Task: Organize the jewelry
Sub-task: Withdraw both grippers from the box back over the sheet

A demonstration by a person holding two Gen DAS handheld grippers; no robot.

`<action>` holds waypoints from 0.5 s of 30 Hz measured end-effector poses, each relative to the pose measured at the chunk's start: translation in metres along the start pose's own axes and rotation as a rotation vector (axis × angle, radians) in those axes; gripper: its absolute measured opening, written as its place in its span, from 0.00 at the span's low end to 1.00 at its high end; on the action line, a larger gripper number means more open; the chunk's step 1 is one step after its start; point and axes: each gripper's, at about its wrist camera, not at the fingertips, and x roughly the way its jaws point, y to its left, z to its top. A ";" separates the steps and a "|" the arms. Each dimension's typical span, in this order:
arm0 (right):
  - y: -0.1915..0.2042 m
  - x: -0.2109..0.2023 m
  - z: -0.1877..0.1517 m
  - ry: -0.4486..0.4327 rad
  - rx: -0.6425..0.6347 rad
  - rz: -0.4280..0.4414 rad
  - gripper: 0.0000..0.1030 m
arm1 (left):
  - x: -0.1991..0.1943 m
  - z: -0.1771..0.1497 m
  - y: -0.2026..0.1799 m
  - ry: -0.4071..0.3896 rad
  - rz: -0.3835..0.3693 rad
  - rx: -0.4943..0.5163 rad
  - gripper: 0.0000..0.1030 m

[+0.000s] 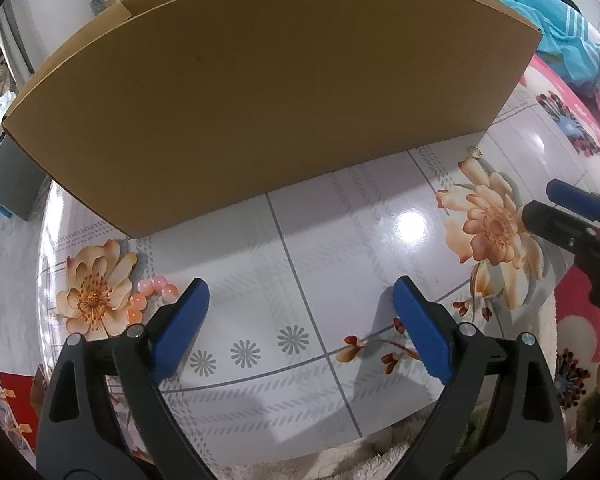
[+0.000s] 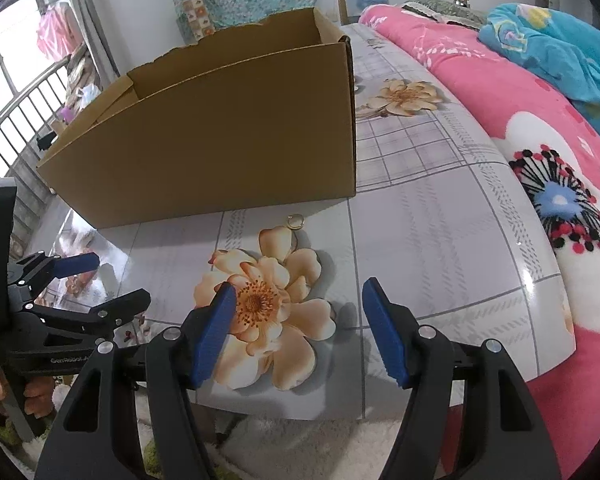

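- Left gripper [image 1: 300,300]: jaws stand wide apart, nothing between the blue pads [image 1: 182,326]; only bare tabletop shows in the gap; it points steeply down at the table [image 1: 340,208].
- Right gripper [image 2: 298,306]: jaws open, nothing gripped; the left pad lies over the printed orange flower [image 2: 266,320] in its own view, the right pad over plain grey check; whether either pad touches the surface I cannot tell.
- Table: glossy top with grey check and flower prints; its right edge runs along a pink flowered blanket [image 2: 540,152]; a blue cloth [image 2: 560,52] lies on the blanket toward the far right.
- Cardboard box [image 2: 228,140]: open-topped, upright on the far half of the table, nearer the left edge; inside not visible from either view.
- Ring [image 2: 295,222]: small, gold-coloured, lying flat on the table just in front of the box's near right corner, at the tip of the flower print's top petal; apart from both grippers.
- Bead bracelet [image 1: 152,294]: pink and orange beads, on the table near the left edge, just beside a second flower print; just left of the left gripper's left pad; contact cannot be told.
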 end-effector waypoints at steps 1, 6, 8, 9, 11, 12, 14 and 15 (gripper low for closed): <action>0.000 0.001 0.000 0.000 -0.001 -0.001 0.62 | 0.000 0.000 0.001 0.000 0.002 -0.002 0.88; 0.000 0.004 0.002 0.004 -0.001 -0.004 0.62 | 0.003 -0.002 0.000 -0.004 0.012 -0.009 0.91; 0.001 0.004 0.003 0.000 -0.005 -0.003 0.62 | 0.003 -0.002 0.001 -0.005 0.013 -0.008 0.92; 0.001 0.005 0.004 -0.002 -0.008 -0.004 0.62 | 0.003 -0.001 0.001 -0.004 0.014 -0.008 0.92; 0.001 0.005 0.008 -0.013 -0.015 -0.003 0.62 | 0.003 -0.002 0.001 -0.006 0.014 -0.009 0.92; 0.002 0.005 0.010 -0.017 -0.018 -0.002 0.62 | 0.003 -0.002 0.001 -0.008 0.015 -0.009 0.92; 0.003 0.006 0.014 -0.026 -0.026 -0.004 0.62 | 0.003 -0.003 0.002 -0.013 0.015 -0.009 0.92; 0.003 0.006 0.015 -0.030 -0.028 -0.003 0.62 | 0.004 -0.004 0.002 -0.014 0.008 -0.004 0.92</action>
